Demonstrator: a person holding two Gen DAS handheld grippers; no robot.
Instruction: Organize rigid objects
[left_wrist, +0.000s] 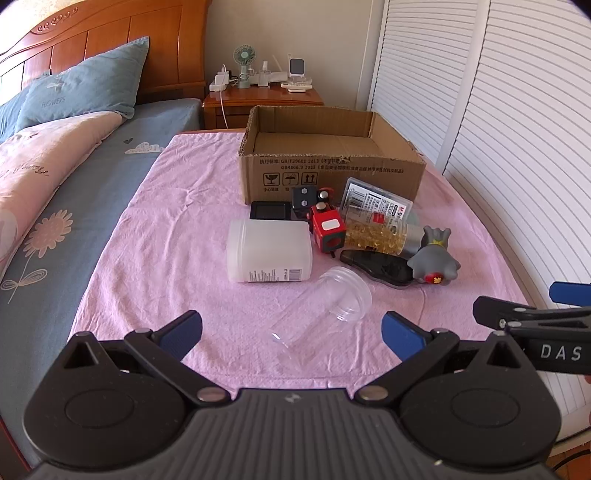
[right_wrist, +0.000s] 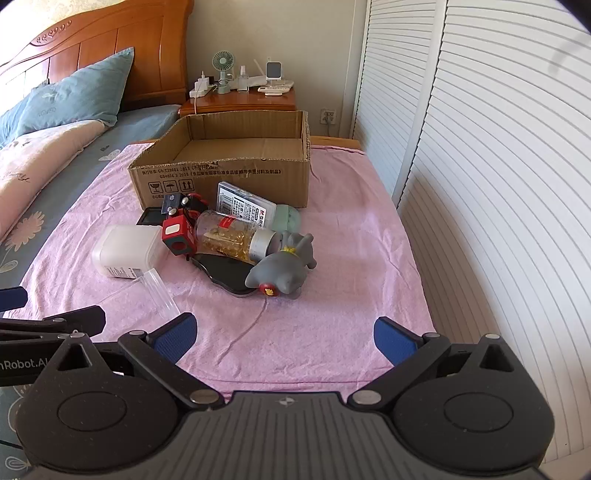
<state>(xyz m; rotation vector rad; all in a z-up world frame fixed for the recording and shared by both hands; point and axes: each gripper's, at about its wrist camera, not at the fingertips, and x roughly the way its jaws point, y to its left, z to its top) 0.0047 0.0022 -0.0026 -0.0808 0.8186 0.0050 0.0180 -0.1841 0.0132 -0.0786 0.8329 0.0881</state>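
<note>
Both grippers, left (left_wrist: 291, 334) and right (right_wrist: 284, 338), spread wide, empty; clear jar (left_wrist: 321, 310) seemingly below left

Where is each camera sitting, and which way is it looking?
Left wrist view: sits on the left gripper, looks down over the clear jar toward the cardboard box; its open blue fingers show, plus the right gripper's tip at the right edge.
Right wrist view: sits on the right gripper, looks down at the grey toy and pink cloth; its open fingers show, the left gripper's tip at the left edge.
Both share the box, the pile and the nightstand.
</note>
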